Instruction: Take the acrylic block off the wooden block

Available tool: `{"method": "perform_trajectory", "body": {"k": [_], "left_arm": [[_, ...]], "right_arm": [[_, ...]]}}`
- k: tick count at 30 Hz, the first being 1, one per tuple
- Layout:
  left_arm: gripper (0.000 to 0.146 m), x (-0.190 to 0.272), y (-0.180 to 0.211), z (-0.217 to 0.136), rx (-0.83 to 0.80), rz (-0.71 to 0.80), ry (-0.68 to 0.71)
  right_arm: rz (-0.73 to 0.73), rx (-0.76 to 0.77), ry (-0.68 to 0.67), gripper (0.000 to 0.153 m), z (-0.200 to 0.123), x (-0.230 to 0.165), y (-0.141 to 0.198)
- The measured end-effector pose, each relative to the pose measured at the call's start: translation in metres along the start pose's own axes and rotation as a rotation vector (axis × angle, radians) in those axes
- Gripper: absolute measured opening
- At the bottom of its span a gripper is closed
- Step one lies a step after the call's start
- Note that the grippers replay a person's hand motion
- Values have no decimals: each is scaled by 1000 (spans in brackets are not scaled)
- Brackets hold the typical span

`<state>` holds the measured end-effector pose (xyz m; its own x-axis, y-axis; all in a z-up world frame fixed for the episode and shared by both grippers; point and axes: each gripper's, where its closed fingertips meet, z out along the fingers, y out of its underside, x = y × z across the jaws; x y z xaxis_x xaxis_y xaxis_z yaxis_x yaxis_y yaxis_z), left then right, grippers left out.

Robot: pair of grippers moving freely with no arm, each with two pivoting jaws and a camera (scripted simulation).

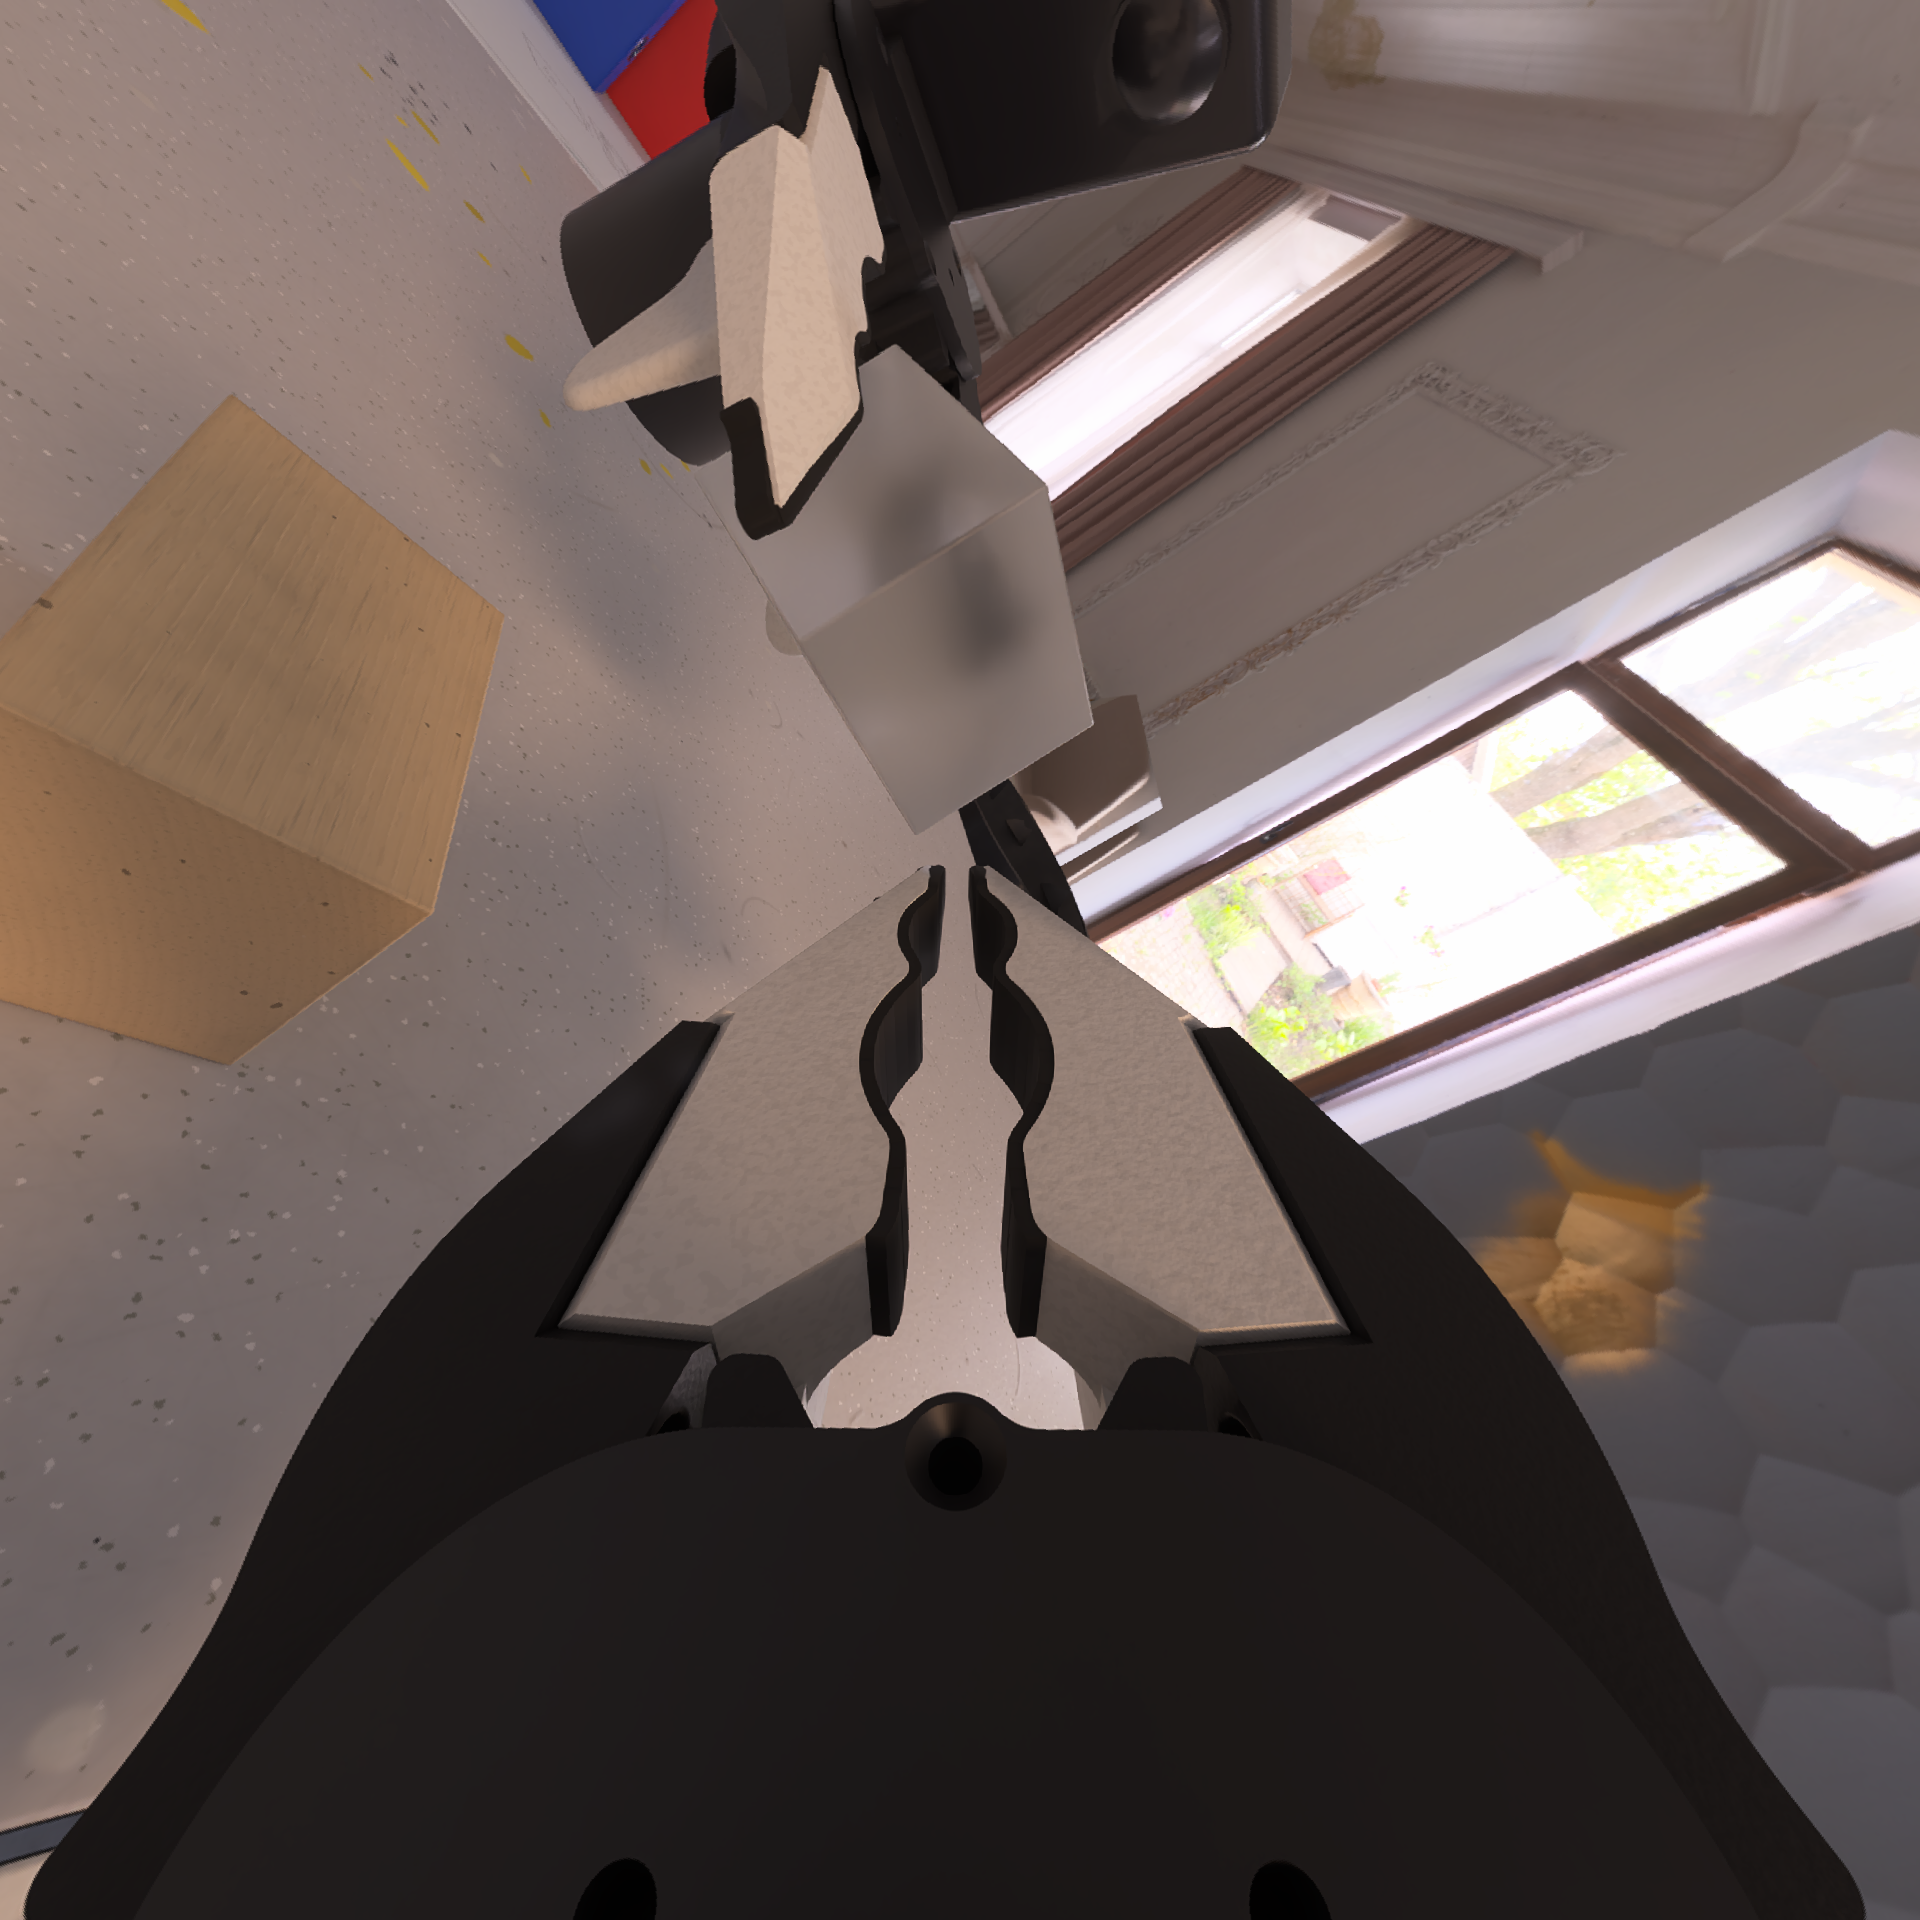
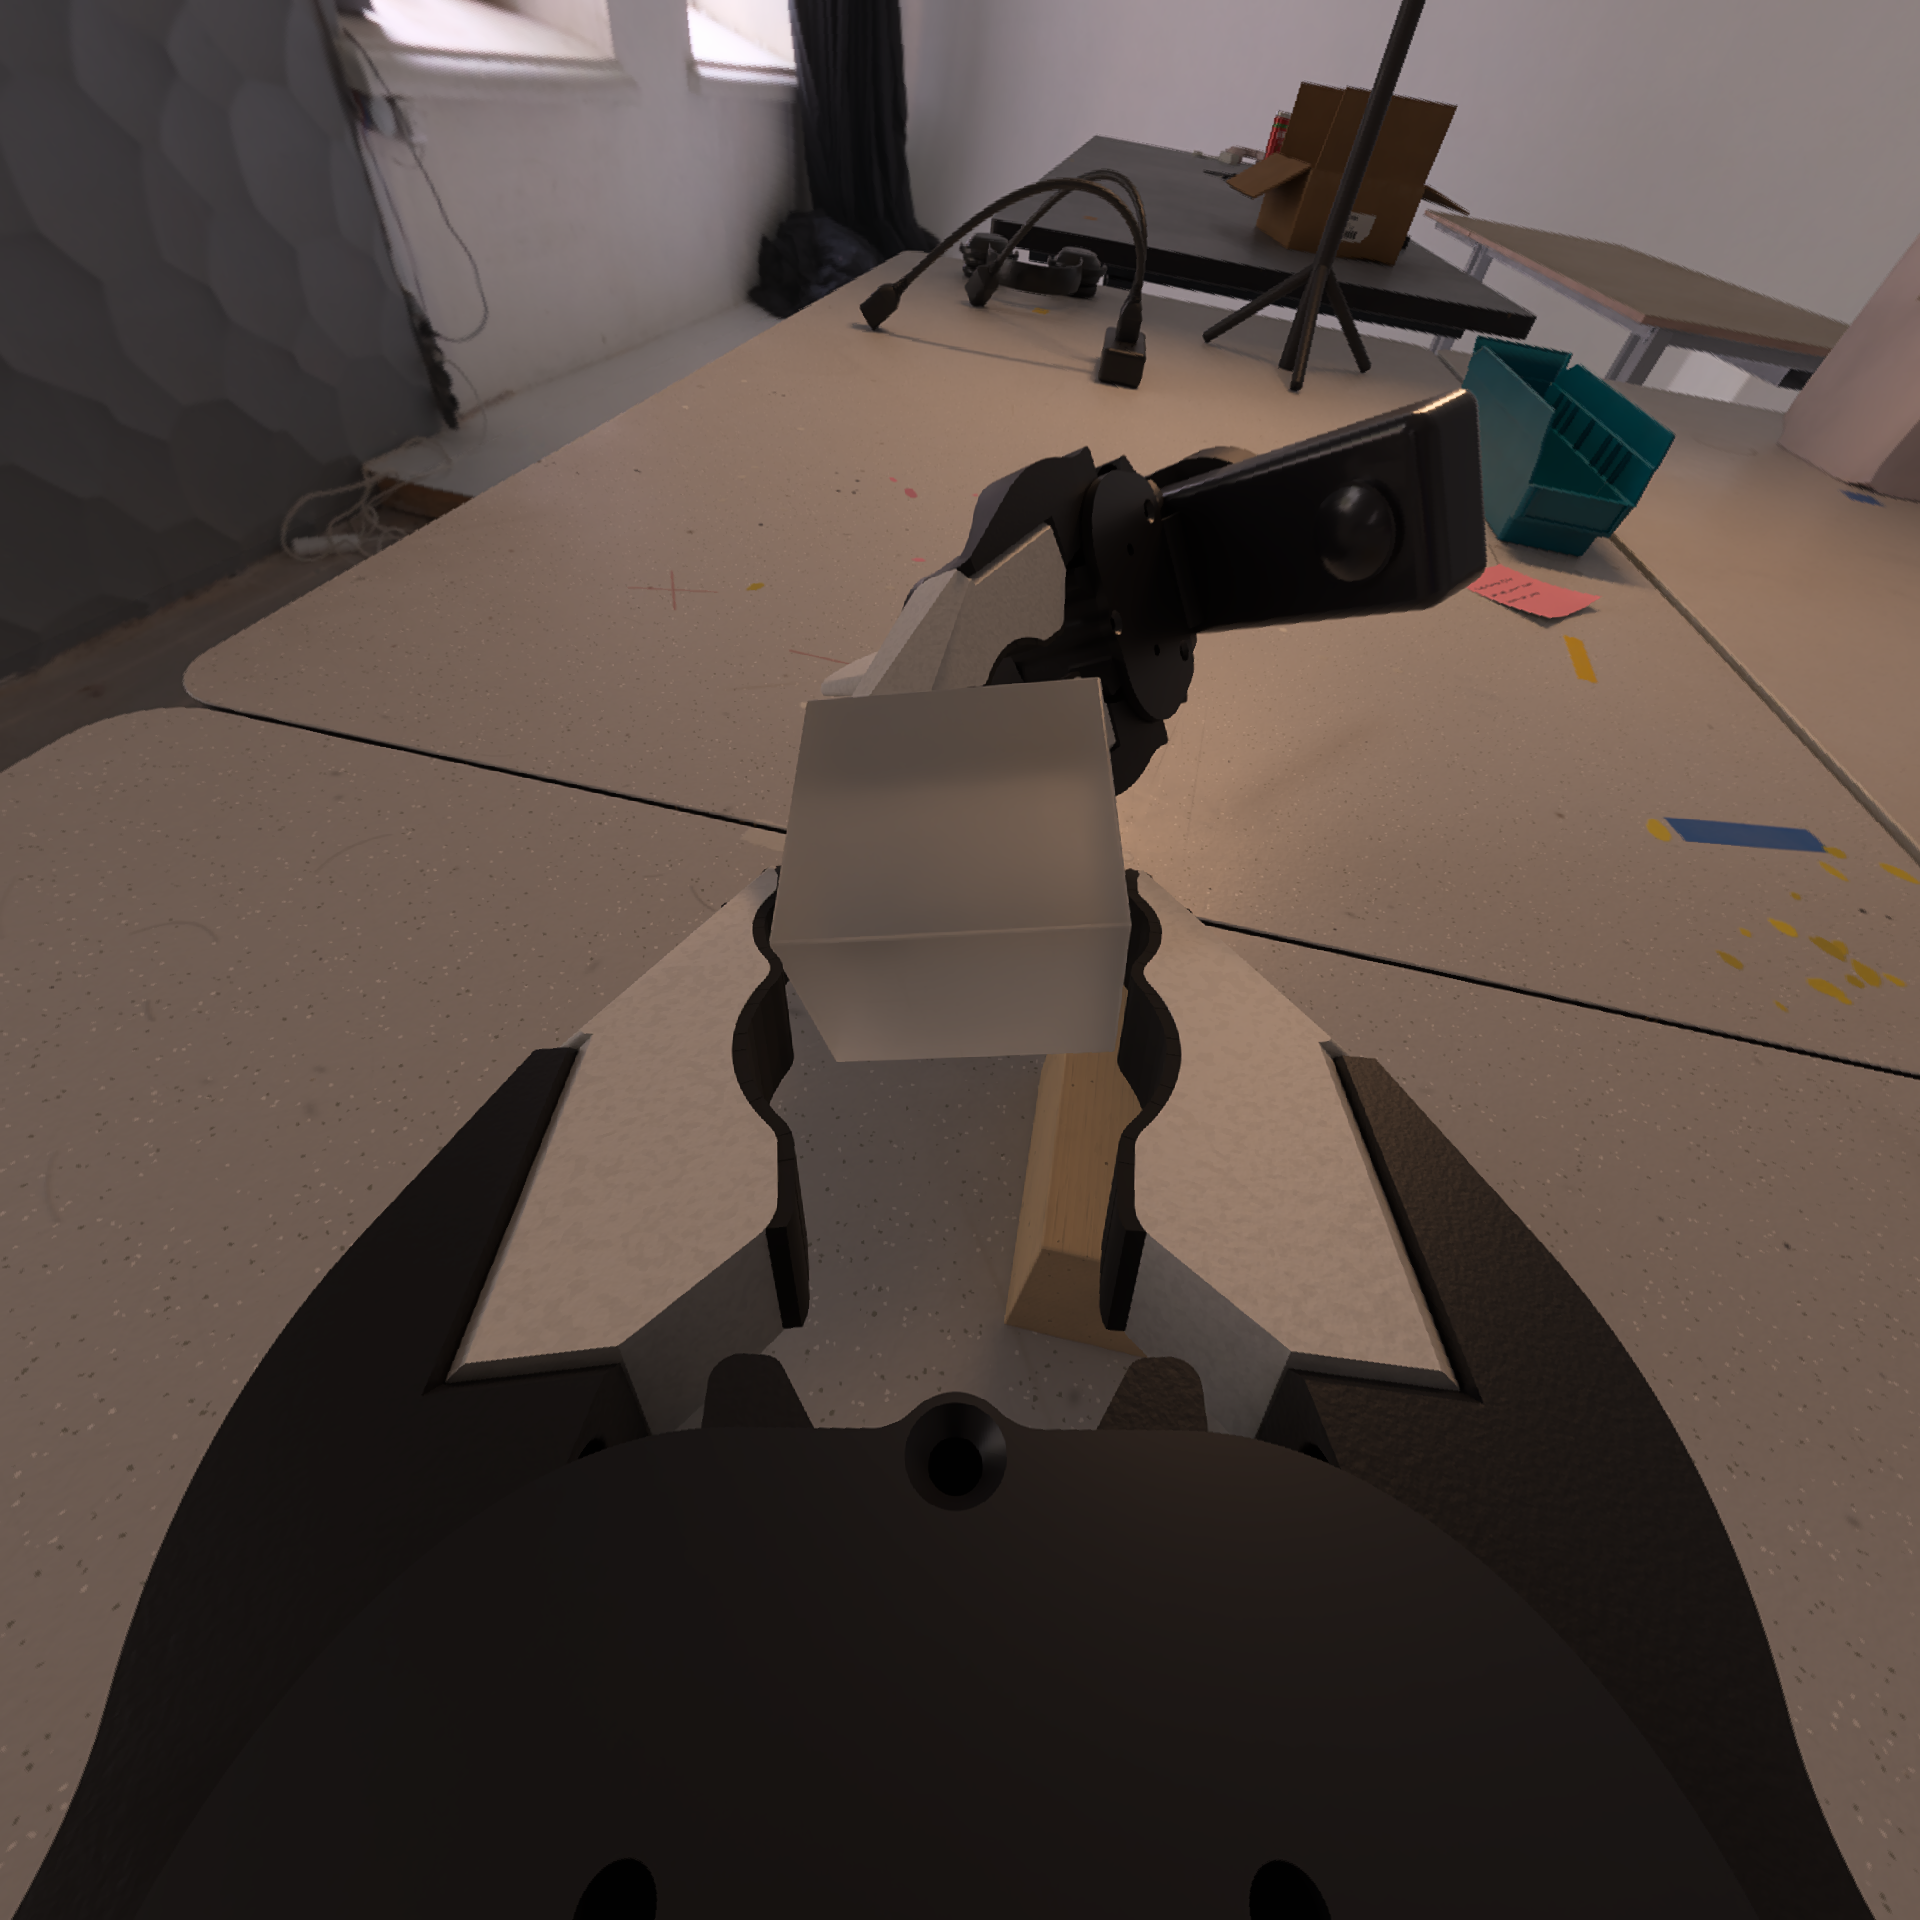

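Note:
The frosted clear acrylic block (image 2: pixel 945 883) is held in the air between the fingers of my right gripper (image 2: pixel 951 883), which is shut on it. The wooden block (image 2: pixel 1075 1174) stands on the table below it, apart from it. In the left wrist view the wooden block (image 1: pixel 239 727) sits at the left and the acrylic block (image 1: pixel 914 623) hangs clear of it, with a right finger (image 1: pixel 795 343) against it. My left gripper (image 1: pixel 956 878) is shut and empty, its tips just short of the acrylic block. It also shows beyond the block in the right wrist view (image 2: pixel 997 634).
The beige speckled table (image 2: pixel 416 1039) has seams between its panels. At the far end stand a teal bin (image 2: pixel 1558 468), a tripod (image 2: pixel 1320 301), black cables (image 2: pixel 1039 260) and a cardboard box (image 2: pixel 1351 166). A pink paper (image 2: pixel 1532 597) lies near the bin.

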<state>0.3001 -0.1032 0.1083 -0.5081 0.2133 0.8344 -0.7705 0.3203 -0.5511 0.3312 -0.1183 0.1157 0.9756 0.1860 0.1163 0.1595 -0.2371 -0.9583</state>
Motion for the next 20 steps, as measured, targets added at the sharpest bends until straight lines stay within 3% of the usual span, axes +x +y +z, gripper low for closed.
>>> {"method": "perform_trajectory", "body": {"k": [20], "left_arm": [[4,-14,1,-5,33,-49,-5]], "right_arm": [[49,60,5,62,-3,5,0]]}}
